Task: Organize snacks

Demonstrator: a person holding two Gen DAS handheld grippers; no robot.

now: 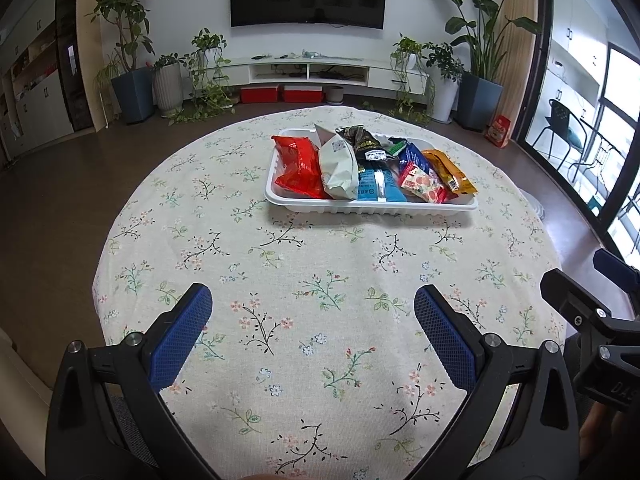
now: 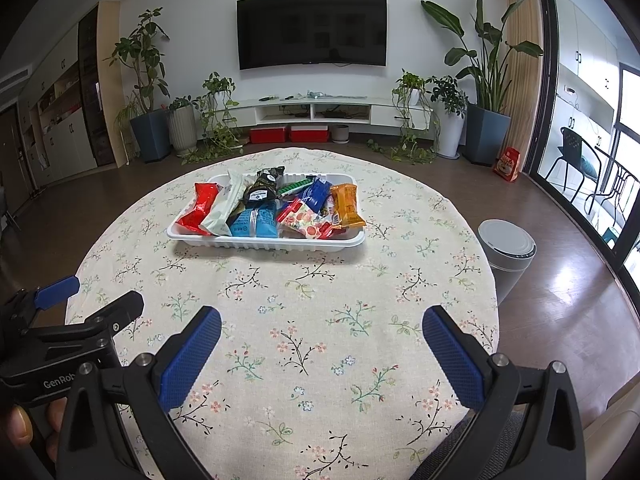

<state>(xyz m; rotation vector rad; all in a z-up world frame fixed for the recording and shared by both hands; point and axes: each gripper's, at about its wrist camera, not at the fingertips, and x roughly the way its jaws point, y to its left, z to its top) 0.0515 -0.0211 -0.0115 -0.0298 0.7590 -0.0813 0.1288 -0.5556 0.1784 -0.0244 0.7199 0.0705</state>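
A white plastic tray (image 1: 360, 207) (image 2: 264, 242) sits on the far half of the round table. It holds several snack packs: a red one (image 1: 298, 166) (image 2: 200, 210), a pale one (image 1: 340, 166) (image 2: 224, 208), a dark one (image 1: 366, 144) (image 2: 264, 188), a light blue one (image 1: 376, 186) (image 2: 256, 222), a strawberry-print one (image 1: 424, 184) (image 2: 306, 220) and an orange one (image 1: 450, 170) (image 2: 346, 206). My left gripper (image 1: 313, 306) is open and empty near the table's front. My right gripper (image 2: 322, 328) is open and empty, beside it.
The table wears a floral cloth (image 1: 312, 280) (image 2: 304, 292). A grey lidded bin (image 2: 506, 256) stands on the floor right of the table. Potted plants (image 2: 148, 80), a TV (image 2: 312, 28) and a low white cabinet (image 2: 320, 110) line the far wall.
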